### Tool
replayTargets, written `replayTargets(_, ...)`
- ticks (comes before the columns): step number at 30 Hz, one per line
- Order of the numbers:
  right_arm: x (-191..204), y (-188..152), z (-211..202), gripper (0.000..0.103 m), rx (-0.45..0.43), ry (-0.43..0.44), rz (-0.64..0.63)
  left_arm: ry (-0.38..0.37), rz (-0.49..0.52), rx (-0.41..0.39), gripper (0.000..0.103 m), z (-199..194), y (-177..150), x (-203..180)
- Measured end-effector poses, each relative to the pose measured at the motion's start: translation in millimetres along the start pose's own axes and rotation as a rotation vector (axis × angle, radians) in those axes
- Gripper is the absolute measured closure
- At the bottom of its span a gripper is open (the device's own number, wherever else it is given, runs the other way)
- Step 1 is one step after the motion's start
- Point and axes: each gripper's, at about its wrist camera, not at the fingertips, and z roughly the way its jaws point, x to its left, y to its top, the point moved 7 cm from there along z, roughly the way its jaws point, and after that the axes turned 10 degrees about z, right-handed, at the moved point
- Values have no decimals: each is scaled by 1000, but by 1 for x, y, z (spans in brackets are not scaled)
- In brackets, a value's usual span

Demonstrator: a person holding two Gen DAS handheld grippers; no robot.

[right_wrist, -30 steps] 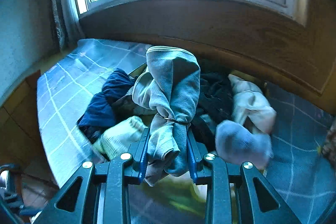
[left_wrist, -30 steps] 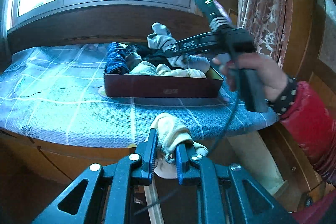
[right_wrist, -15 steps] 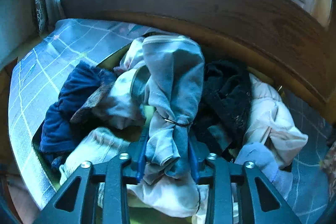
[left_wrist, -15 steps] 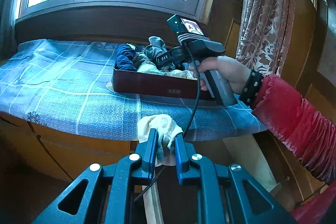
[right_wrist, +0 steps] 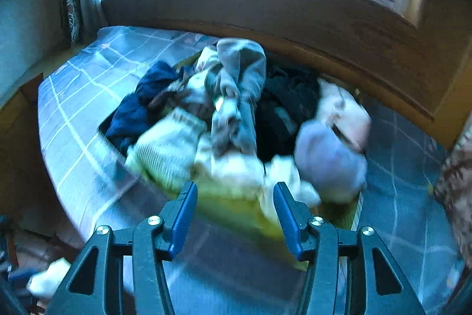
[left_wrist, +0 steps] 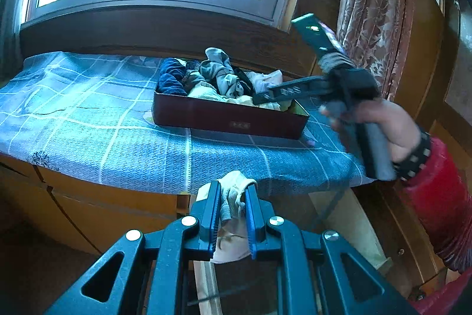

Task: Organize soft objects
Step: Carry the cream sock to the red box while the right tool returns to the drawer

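Left gripper (left_wrist: 231, 214) pinches a crumpled cream sock (left_wrist: 236, 191); right gripper (right_wrist: 234, 214), just opening, holds nothing.

box (left_wrist: 230, 120): smooth, dark red, slight sheen
socks (right_wrist: 236, 108): soft knit cloth, one ribbed
cloth cover (left_wrist: 88, 120): matt woven fabric, blue, pale grid lines
cabinet (left_wrist: 88, 205): smooth wood
curtain (left_wrist: 371, 19): patterned fabric
left claw (left_wrist: 231, 208): matt black plastic, blue pads, shiny metal screws
sleeve (left_wrist: 439, 197): glossy red
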Motion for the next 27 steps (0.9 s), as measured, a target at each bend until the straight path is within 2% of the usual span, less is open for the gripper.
replayTargets(9, -18, -60, -39, 48, 59, -21, -13, -18, 27, 8, 89, 5, -3, -15)
replayTargets(17, -19, -122, -71, 49, 101, 4, -54, -31, 46, -15, 89, -2, 5, -25)
replayTargets(27, -25, -189, -66, 49, 186, 58, -16, -39, 69, -69, 89, -18, 37, -27)
